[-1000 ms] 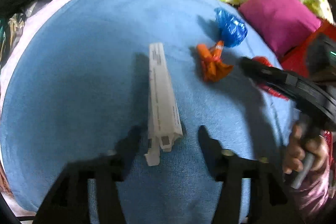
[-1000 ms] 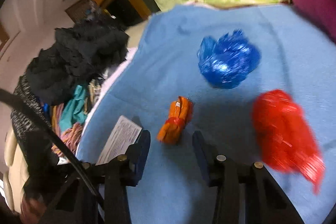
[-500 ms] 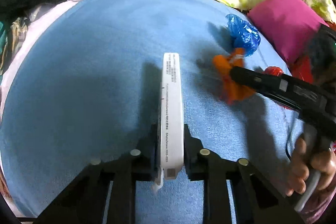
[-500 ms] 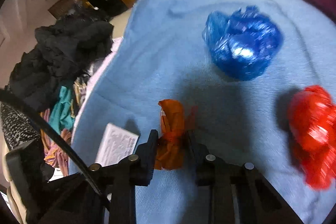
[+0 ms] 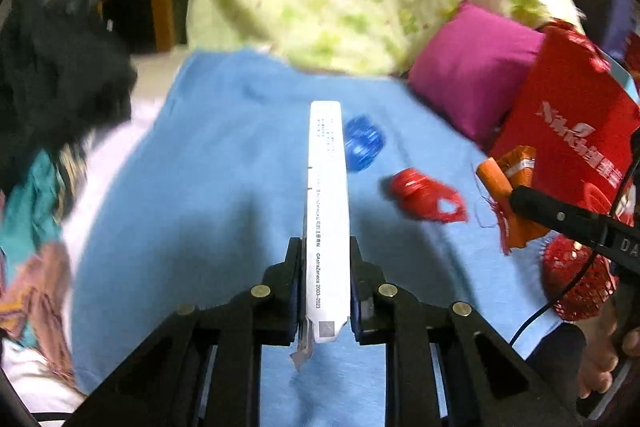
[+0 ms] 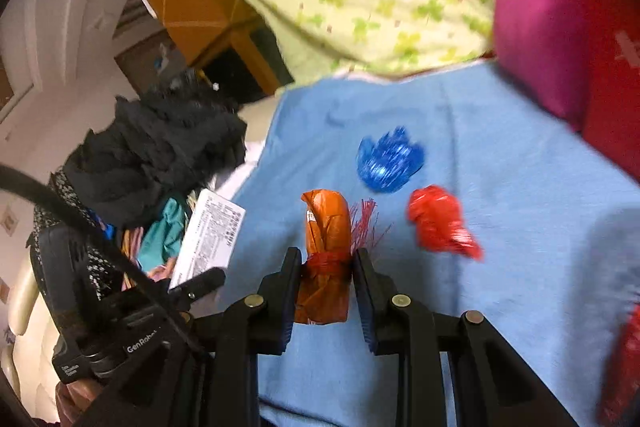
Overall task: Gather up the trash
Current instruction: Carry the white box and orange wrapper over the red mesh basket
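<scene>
Left gripper clamped on white carton; right gripper clamped on orange wrapper, both above blue cloth. Uncollected, far: blue wrapper, red wrapper.

Left gripper and right gripper both angle downward, fingers apparently clamped tight.

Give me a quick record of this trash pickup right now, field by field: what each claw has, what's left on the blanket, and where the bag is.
left claw: shut on the flat white carton, lifted off the blue blanket
right claw: shut on the orange wrapper
left on blanket: blue wrapper, red wrapper
red bag: at the blanket's right edge, beside the magenta pillow
other: dark clothes pile off the blanket's left side
</scene>
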